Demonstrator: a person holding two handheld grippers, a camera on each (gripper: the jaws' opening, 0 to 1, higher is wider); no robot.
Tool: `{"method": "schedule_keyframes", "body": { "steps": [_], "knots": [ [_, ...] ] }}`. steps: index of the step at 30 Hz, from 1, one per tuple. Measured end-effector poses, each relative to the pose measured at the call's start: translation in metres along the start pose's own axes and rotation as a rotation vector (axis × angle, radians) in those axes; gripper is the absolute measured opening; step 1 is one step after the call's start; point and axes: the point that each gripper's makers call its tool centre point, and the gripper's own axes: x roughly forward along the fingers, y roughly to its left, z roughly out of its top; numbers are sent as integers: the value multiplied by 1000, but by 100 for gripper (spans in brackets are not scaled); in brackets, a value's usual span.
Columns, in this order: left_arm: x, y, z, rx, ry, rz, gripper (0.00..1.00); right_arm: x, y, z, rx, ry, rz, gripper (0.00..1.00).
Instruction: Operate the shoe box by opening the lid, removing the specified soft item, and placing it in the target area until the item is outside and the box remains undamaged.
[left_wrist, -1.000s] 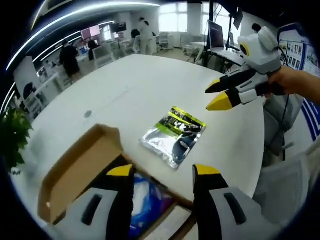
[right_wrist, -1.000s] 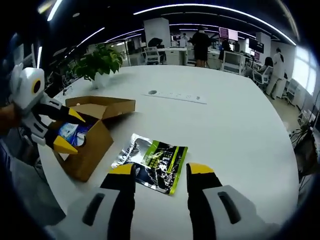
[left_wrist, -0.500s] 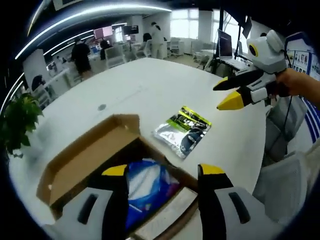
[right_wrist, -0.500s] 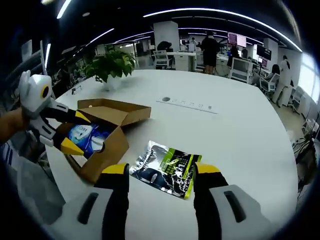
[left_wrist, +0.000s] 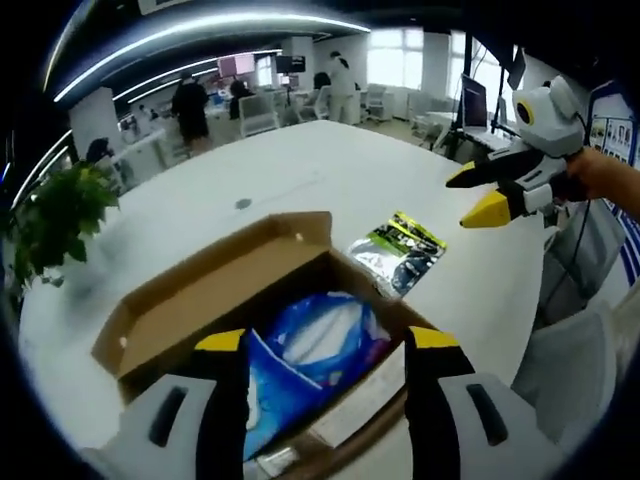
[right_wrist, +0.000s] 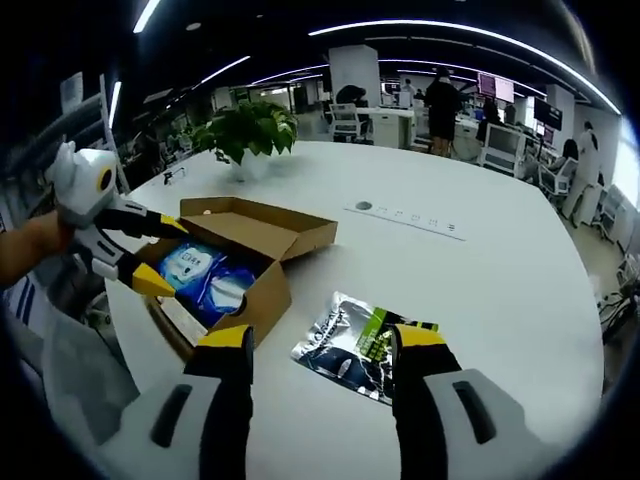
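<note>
**Box open, blue pack inside, both claws empty**

Your shoe box (left_wrist: 215, 300) sits on the white table (left_wrist: 330, 170) with its lid (left_wrist: 195, 290) folded back flat toward 10 o'clock in the left gripper view. Blue soft pack (left_wrist: 315, 345) lies inside the box, partly behind your left gripper (left_wrist: 325, 345), whose jaws stand apart over the box's near edge, touching nothing as far as the fisheye lets you judge.

Silver-and-green foil pouch (left_wrist: 400, 250) lies flat on the table just beside the box, at 2 o'clock from it in that view.

Right gripper view: your right gripper (right_wrist: 320, 340) has jaws spread, nothing between them, and hangs above the table with the pouch (right_wrist: 365, 345) just ahead. Box (right_wrist: 250, 290) at 10 o'clock, blue pack (right_wrist: 205, 275) visible in it. Potted plant (right_wrist: 250, 130) stands beyond the box on the far side of the table.
</note>
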Motion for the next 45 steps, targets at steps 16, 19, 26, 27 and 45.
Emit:
{"method": "schedule_keyframes", "body": {
  "steps": [16, 19, 26, 27, 45],
  "knots": [
    [-32, 46, -37, -102, 10, 95, 68, 23, 53, 11, -25, -14, 117, 52],
    [-37, 52, -41, -117, 5, 109, 68, 29, 62, 12, -32, -13, 136, 52],
    [-51, 70, -55, -149, 4, 146, 67, 40, 81, 16, -29, -28, 178, 51],
    [-52, 72, -56, -153, 4, 150, 66, 41, 84, 17, -31, -30, 183, 50],
    [-88, 117, -89, -254, -25, 290, 50, 72, 132, 19, -88, -21, 285, 42]
  ]
}}
